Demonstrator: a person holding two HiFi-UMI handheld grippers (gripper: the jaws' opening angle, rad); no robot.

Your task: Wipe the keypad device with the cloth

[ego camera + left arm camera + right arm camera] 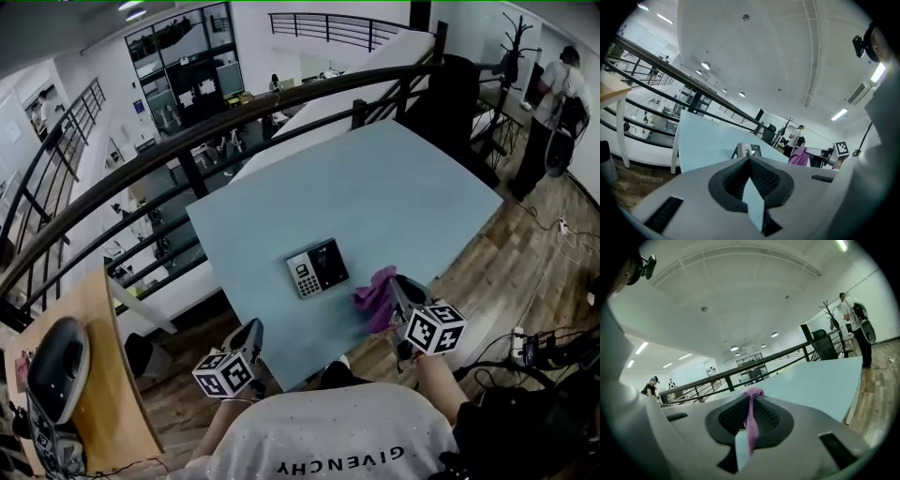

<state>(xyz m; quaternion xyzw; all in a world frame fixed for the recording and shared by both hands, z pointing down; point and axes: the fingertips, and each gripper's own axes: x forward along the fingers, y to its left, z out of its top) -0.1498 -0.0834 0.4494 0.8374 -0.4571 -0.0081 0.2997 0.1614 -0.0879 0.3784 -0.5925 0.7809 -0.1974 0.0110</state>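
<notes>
The keypad device (317, 267) lies flat on the pale blue table (375, 187), a little below the middle of the head view and near the table's near edge. It is a small grey box with a grid of light keys on its left part and a black panel on its right. In the left gripper view it shows small, just above the jaw tips (746, 150). The purple cloth (375, 300) hangs bunched just to the right of the device, near it; whether the two touch cannot be told. The right gripper (401, 286) is clenched on the cloth. Its own view shows a thin purple strip (751, 420) pinched between the closed jaws, with a small tuft above the tips. The left gripper (253, 330) sits at the lower left, off the table's near corner and well apart from the device. Its jaws (749, 161) are pressed together with nothing between them. A dark railing (187, 141) curves behind the table across the upper left. A black chair (455, 89) stands at the far corner, and a person (561, 89) stands by a coat rack (514, 42) at the upper right. A wooden desk (103, 375) fills the lower left.
</notes>
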